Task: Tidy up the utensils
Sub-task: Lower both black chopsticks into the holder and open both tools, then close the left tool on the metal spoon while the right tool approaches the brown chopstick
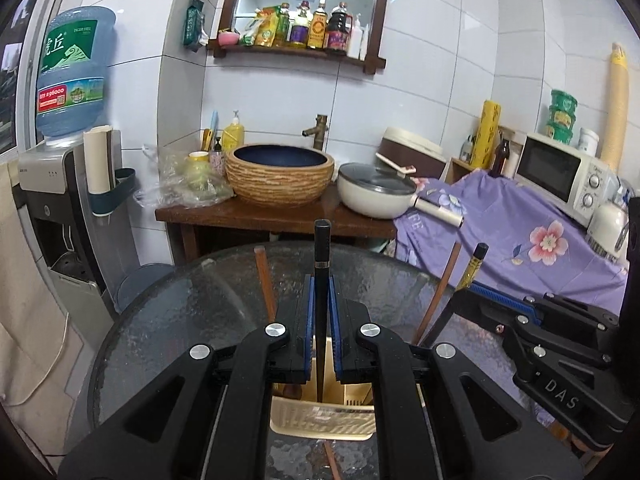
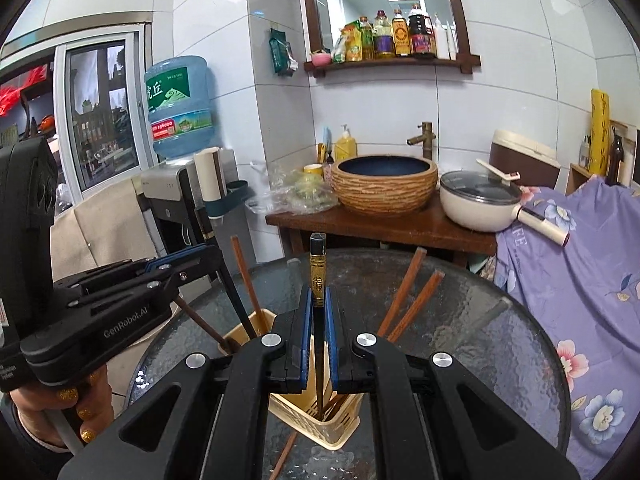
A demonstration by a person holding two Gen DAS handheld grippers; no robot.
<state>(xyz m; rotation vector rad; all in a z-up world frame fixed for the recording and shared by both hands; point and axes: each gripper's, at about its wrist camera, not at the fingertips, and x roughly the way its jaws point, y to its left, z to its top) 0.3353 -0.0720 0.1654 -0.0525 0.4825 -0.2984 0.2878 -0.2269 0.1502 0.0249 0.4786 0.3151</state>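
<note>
We hold a black chopstick clamped in our left jaws and another in our right, both over the holder on the tabletop

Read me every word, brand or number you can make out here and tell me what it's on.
"DAS": on the right gripper.
"GenRobot.AI": on the left gripper.
"丘": large character on the water jug label.
"FE": end of a word on the purple cloth.
Sauce bottles, jug's red sticker, microwave: too small to read.

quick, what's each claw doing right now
left claw: shut on a black chopstick, over the beige holder
right claw: shut on a black gold-banded chopstick
</note>
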